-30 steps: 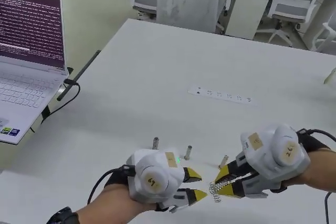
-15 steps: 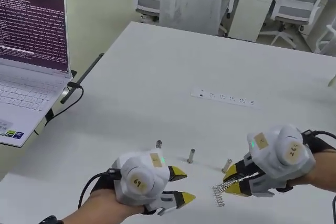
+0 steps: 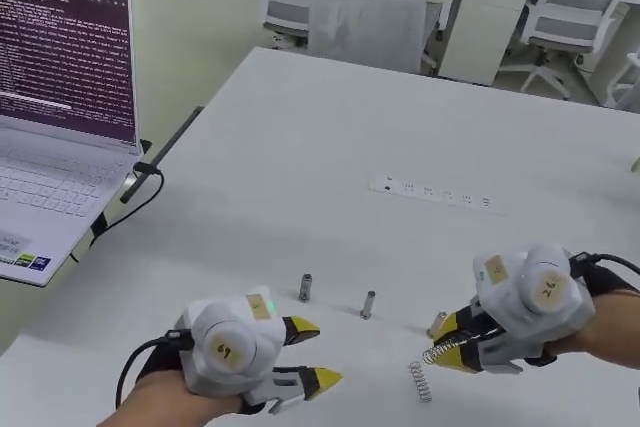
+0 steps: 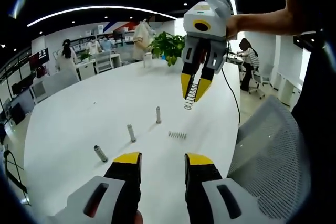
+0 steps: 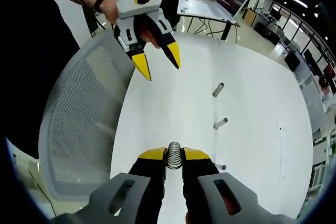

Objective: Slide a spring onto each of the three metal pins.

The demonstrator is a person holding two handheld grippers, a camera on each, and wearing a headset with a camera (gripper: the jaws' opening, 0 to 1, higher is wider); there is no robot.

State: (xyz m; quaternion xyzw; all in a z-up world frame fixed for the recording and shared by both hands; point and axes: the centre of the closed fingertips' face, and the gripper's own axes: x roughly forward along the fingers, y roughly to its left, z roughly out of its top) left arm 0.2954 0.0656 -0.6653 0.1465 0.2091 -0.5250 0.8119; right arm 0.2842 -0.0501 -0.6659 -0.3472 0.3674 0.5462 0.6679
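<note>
One spring [image 3: 435, 352], clamped in the right gripper [image 3: 448, 344] at lower right of the head view, points left, its free end just below the nearest pin [image 3: 437, 324]; the left gripper [image 3: 328, 353] has its jaws apart, empty.

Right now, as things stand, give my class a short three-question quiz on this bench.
1. How many pins are on the table?
2. True or false: the left gripper is shut.
3. The right gripper holds: A a pin, B a spring, C nothing.
Key: 1 three; 2 false; 3 B.
</note>
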